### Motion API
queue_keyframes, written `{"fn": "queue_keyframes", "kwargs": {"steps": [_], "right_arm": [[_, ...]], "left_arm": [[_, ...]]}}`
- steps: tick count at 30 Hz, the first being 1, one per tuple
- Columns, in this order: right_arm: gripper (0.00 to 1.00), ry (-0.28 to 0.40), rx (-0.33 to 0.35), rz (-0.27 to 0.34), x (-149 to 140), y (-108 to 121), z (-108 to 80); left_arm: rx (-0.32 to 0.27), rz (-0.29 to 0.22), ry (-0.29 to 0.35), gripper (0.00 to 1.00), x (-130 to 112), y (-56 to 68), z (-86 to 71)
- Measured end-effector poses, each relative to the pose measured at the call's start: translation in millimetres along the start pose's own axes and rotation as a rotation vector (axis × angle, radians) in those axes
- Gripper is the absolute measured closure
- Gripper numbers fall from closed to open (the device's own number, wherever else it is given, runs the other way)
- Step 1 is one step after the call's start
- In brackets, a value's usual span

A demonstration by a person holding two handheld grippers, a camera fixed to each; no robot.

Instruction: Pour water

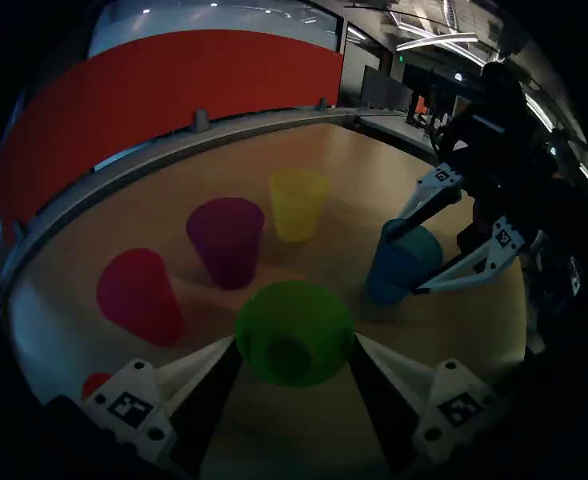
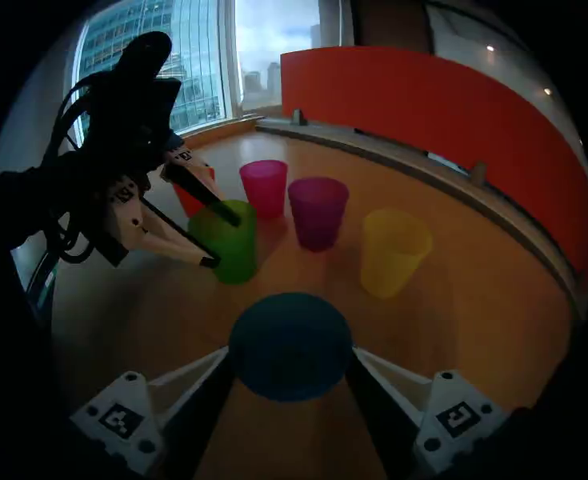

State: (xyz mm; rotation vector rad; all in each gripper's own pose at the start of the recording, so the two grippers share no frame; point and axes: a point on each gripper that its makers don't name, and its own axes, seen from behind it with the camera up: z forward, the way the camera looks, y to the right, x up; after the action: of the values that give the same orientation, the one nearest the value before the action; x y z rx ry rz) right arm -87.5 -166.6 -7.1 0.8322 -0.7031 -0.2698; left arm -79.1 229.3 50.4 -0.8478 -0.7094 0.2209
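The left tongs [image 1: 294,342] gripped the green cup [image 1: 295,320] and the right tongs [image 2: 290,354] gripped the blue cup [image 2: 290,336], both upright, with a purple cup [image 1: 226,240], a yellow cup [image 1: 298,204] and a red cup [image 1: 138,296] beyond on the desk [image 1: 358,156].

Five plain cups stand out: a translucent green cup [image 1: 295,332], a teal-blue cup [image 1: 402,262], a yellow cup [image 1: 298,204], a purple cup [image 1: 226,240] and a pinkish-red cup [image 1: 138,294]. The tabletop [image 1: 358,160] is a warm wood brown and the wall panel [image 1: 174,80] a flat red. The left gripper [image 1: 294,340] and right gripper [image 2: 290,350] are white with black inner faces and black-and-white square markers.
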Motion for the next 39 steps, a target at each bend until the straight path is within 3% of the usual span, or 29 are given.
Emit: {"fn": "queue_keyframes", "kwargs": {"steps": [11, 14, 39], "right_arm": [[0.10, 0.031, -0.017, 0.016, 5.1, 3.1, -8.8], [0.10, 0.049, -0.022, 0.017, 10.9, 3.4, -15.4], [0.10, 0.243, -0.087, -0.019, 81.5, -5.0, -74.5]], "left_arm": [[0.000, -0.010, -0.001, 0.12, -2.2, 1.6, -5.9], [-0.007, -0.016, 0.029, 0.13, 5.4, 4.4, -12.7], [0.052, -0.019, 0.311, 0.13, 72.9, 5.9, -100.5]]}}
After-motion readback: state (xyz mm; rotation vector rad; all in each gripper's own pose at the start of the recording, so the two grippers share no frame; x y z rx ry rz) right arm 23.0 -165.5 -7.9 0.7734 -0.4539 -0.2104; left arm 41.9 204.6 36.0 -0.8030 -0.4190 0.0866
